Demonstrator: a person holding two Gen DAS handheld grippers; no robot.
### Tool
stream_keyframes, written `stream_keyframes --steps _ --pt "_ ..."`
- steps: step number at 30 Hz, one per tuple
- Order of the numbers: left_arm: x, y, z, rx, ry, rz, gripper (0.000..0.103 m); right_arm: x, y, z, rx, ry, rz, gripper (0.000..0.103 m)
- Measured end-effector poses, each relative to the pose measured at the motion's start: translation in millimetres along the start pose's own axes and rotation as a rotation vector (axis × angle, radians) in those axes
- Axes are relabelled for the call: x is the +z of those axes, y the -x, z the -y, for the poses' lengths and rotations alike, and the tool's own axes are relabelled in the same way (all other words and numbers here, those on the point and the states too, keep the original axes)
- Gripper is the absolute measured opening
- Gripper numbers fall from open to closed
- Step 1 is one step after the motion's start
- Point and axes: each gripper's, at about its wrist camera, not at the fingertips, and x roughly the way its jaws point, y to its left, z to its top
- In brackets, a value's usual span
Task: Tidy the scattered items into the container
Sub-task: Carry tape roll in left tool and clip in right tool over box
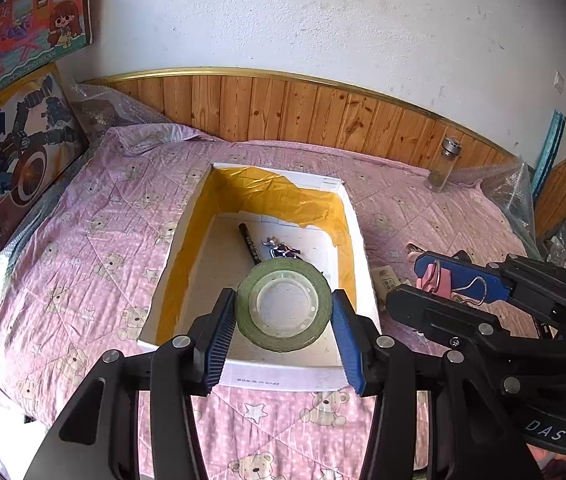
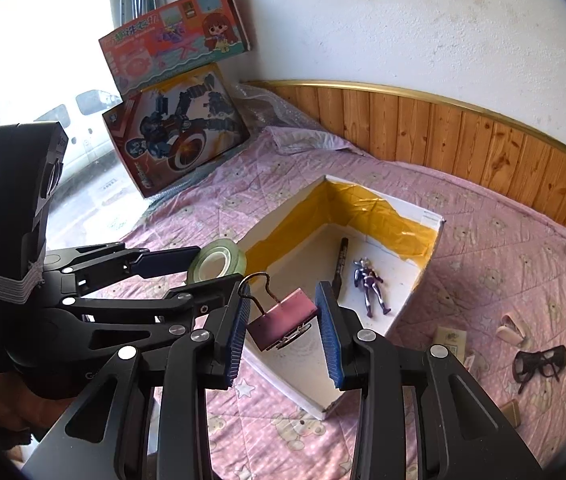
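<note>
Left tongs (image 1: 283, 312) grip tape roll (image 1: 284, 305) above box (image 1: 357, 216); right tongs (image 2: 283, 320) grip binder clip (image 2: 283, 322). Only right view shows glasses (image 2: 539, 362) on bed (image 2: 503, 248), right of them.

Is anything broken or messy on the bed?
The box's yellow lining is torn and crinkled along the walls. Black glasses lie loose on the pink quilt beside it, with some small items not yet tidied. Nothing looks spilled.
</note>
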Motion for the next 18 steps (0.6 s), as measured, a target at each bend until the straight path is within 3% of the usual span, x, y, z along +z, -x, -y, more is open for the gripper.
stream_keyframes --steps 11,18 --pt "22.0 -49.8 -31.4 -0.004 0.033 -0.082 0.049 19.4 -52.9 26.5 0.004 -0.026 -0.091 0.035" --pt "29.2 -88.8 -40.0 -0.014 0.019 -0.175 0.049 21.2 -88.0 49.8 0.013 -0.059 -0.177 0.035"
